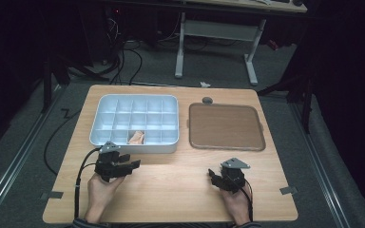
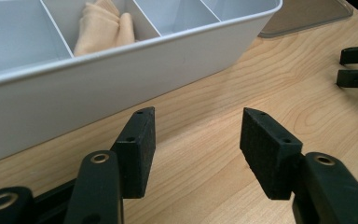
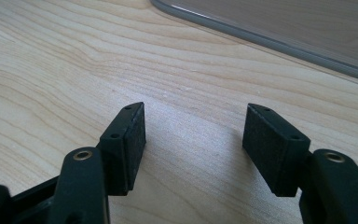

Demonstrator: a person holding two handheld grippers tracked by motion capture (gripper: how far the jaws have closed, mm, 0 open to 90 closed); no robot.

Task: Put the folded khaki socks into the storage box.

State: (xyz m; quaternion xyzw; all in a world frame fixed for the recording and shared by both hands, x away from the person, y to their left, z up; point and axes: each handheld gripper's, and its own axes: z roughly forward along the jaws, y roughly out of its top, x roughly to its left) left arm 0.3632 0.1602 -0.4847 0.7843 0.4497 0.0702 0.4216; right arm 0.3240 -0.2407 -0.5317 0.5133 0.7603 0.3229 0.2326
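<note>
Both sets of fingers stand apart with nothing between them: the left gripper (image 1: 134,165) low over the worktop (image 1: 171,185) just beside the white compartment tray (image 1: 100,137), where a folded tan cloth (image 1: 136,137) sits in a front compartment; the right gripper (image 1: 213,175) near the brown lid (image 1: 225,127).

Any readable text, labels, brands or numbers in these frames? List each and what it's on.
None readable.
Organizer: plain white, no label.
Lid: plain brown, no print.
Cloth in the organizer: no tag seen.
Left gripper and right gripper: black, no markings seen in any view.
Table: bare wood grain.
</note>
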